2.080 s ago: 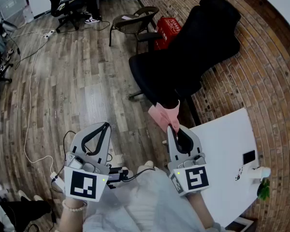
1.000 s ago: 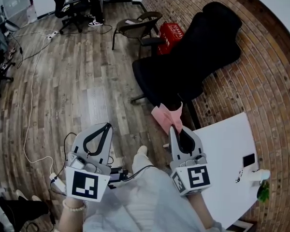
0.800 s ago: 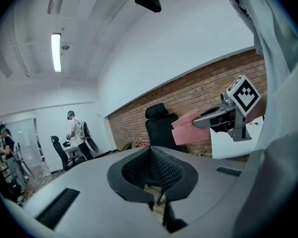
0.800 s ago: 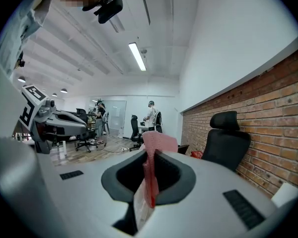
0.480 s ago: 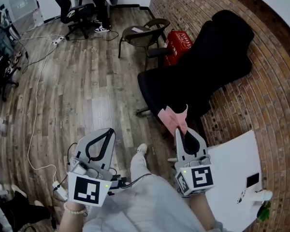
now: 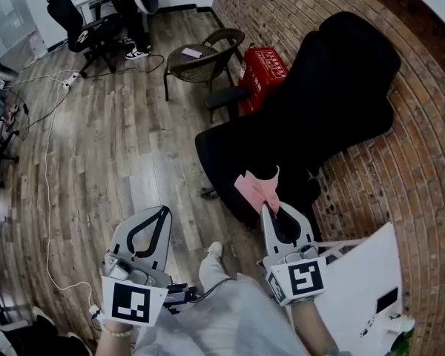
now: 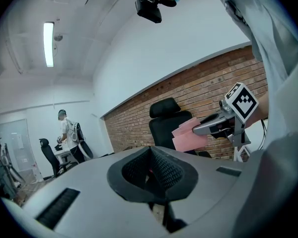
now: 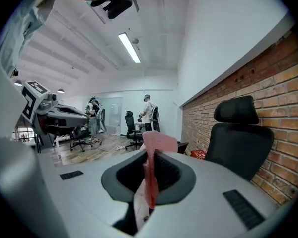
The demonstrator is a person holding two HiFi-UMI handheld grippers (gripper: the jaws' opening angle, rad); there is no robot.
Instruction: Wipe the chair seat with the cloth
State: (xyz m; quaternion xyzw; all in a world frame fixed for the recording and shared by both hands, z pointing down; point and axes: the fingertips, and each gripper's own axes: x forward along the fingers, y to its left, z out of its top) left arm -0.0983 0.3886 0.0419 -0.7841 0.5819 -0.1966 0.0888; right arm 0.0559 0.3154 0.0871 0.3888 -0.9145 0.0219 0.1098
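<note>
Grey-brown wooden planks cover the floor at the left of the head view, and over them we see the left gripper (image 6: 162,212). Its own view shows the jaws (image 7: 150,155) pressed together with nothing between them.

That view alone gives a side look at the right gripper (image 7: 213,125) holding the pink, creased cloth (image 7: 186,135) in front of the black high-backed office chair (image 7: 166,123).

The right gripper (image 8: 149,167) is clamped on the cloth (image 8: 156,143), which stands folded above the jaws. Only here do we see a person (image 8: 148,108) standing far off.

From above, the cloth (image 6: 256,188) overlaps the near edge of the chair seat (image 6: 222,150); we cannot tell whether they touch.

The red plastic crate (image 6: 265,65) by the brick wall (image 6: 423,162) bears white print too small to read.
</note>
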